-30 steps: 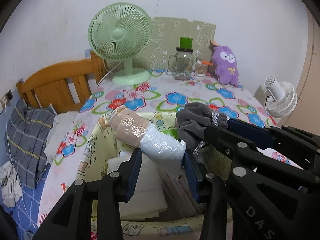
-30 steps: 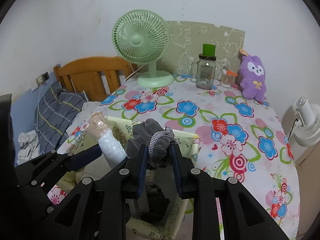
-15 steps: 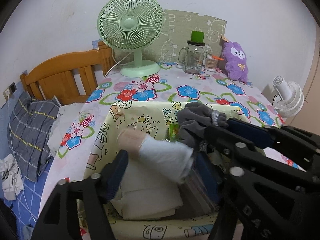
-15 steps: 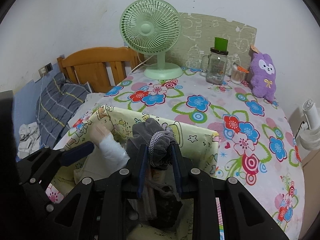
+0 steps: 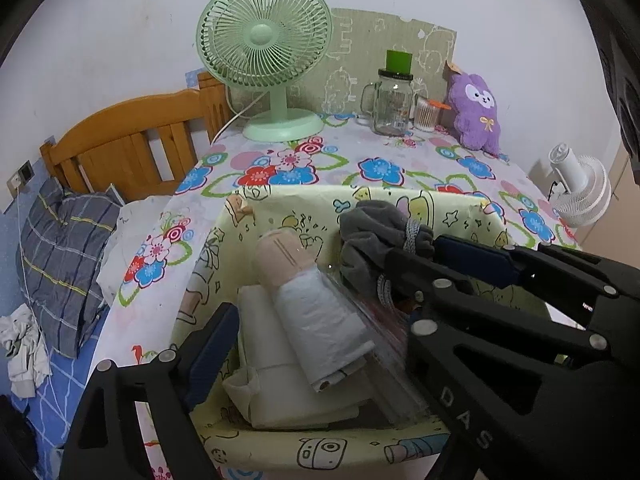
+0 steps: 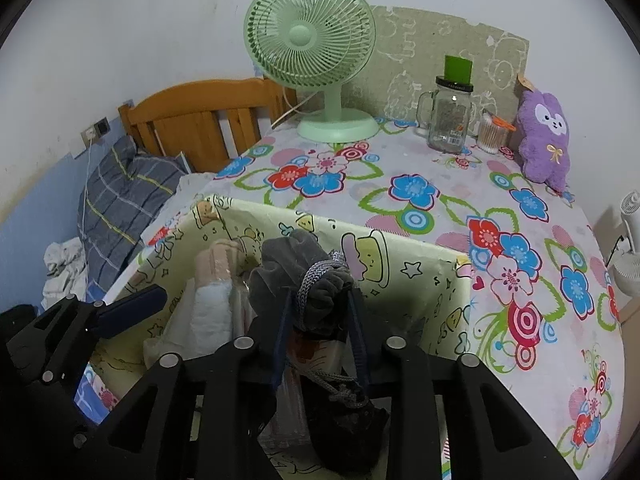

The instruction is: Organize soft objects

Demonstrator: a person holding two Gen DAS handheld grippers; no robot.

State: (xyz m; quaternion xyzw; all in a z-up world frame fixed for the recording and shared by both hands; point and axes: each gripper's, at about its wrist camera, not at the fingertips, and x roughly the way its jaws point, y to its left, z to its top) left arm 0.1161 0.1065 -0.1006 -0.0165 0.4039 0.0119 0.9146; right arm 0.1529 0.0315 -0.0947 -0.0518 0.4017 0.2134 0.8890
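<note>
L gripper (image 5: 320, 344) jaws wide open, white/pink wrapped roll (image 5: 316, 304) lying loose in the cartoon-print storage box (image 5: 280, 208); R gripper (image 6: 320, 328) jaws clamped on gray drawstring pouch (image 6: 300, 272) over same box.

Right tongs (image 5: 436, 264) hide the left tongs' (image 5: 320, 344) right finger.

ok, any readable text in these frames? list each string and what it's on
"DAS": raised letters on the black body of the right gripper, read in the left wrist view; it may run on out of frame.
Glass mug jar: print on its black lid rim and a lower label, both too small to read.
Yellow cartoon-print storage box: drawings only, no legible words.
</note>
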